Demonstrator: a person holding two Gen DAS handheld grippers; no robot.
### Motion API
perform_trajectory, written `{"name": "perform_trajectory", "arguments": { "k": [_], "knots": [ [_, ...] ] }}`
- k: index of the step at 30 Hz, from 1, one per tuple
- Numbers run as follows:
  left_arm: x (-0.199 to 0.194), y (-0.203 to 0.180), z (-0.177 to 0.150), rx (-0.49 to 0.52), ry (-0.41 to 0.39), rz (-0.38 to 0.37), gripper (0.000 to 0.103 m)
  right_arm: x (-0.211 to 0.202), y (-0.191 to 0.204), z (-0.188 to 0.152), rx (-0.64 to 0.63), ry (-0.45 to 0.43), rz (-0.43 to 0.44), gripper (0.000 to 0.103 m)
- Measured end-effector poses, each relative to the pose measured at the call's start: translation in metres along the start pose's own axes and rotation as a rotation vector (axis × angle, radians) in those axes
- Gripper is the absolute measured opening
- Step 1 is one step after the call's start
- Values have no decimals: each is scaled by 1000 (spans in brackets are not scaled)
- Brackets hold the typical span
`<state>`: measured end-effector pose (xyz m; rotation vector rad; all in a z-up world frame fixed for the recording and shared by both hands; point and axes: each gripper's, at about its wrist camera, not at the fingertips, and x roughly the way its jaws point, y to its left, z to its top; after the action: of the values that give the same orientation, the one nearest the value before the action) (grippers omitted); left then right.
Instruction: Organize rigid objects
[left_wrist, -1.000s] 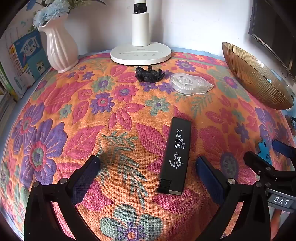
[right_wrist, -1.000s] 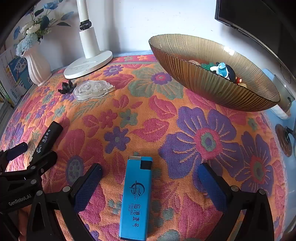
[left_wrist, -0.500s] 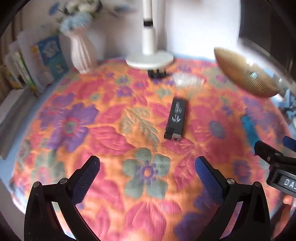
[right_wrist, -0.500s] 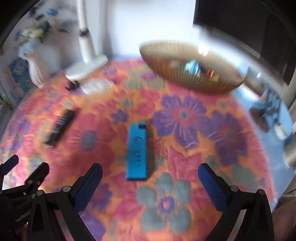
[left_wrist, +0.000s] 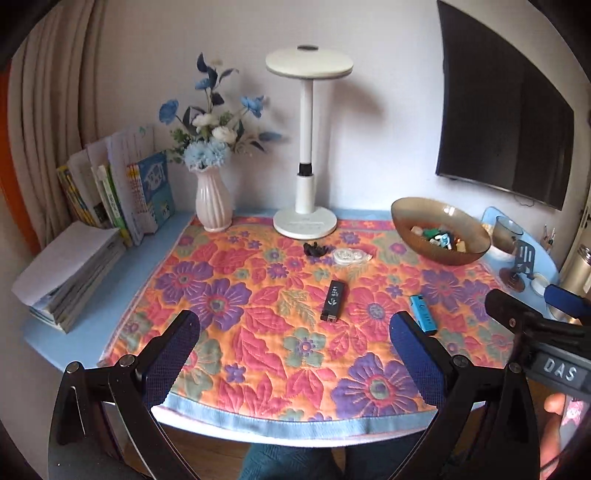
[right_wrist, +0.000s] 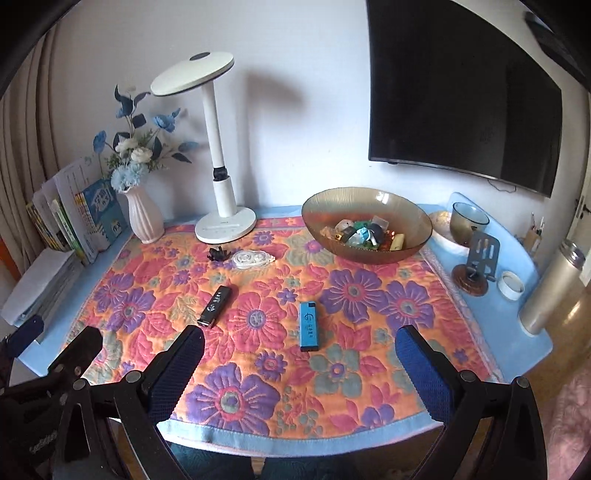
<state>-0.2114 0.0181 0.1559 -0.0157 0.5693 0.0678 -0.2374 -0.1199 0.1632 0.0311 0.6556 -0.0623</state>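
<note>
A black lighter (left_wrist: 334, 300) (right_wrist: 215, 301) and a blue lighter (left_wrist: 423, 314) (right_wrist: 308, 326) lie flat on the floral mat. Behind them lie a clear tape dispenser (left_wrist: 349, 255) (right_wrist: 253, 257) and a small black figure (left_wrist: 315, 249) (right_wrist: 218, 254). An amber glass bowl (left_wrist: 408, 221) (right_wrist: 321, 229) at the back right holds several small items. My left gripper (left_wrist: 293, 349) and my right gripper (right_wrist: 299, 363) are both open and empty, held back above the table's front edge.
A white desk lamp (left_wrist: 305, 223) (right_wrist: 225, 225), a pink vase of flowers (left_wrist: 213, 203) (right_wrist: 142, 214) and books (left_wrist: 110, 192) stand at the back left. A cup (right_wrist: 468, 221), a phone stand (right_wrist: 480, 258) and a metal flask (right_wrist: 550, 291) stand at the right.
Both grippers have pulled back and up from the lighters, from close over the mat to above the table's front edge. Both stay open. The objects have not moved.
</note>
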Motion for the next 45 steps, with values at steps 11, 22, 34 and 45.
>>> {"name": "perform_trajectory", "arguments": {
  "k": [11, 22, 34, 45],
  "knots": [
    [-53, -11, -5, 19, -118, -11, 102, -53, 4, -6, -31, -124, -45, 103],
    [-58, -8, -3, -17, -143, -27, 102, -64, 2, -5, -20, -154, -54, 103],
    [-62, -10, -8, -22, -270, -67, 102, -66, 2, -6, -32, -206, -104, 103],
    [-63, -6, -4, -65, -257, -30, 102, -77, 1, -11, -26, -242, -91, 103]
  ]
}}
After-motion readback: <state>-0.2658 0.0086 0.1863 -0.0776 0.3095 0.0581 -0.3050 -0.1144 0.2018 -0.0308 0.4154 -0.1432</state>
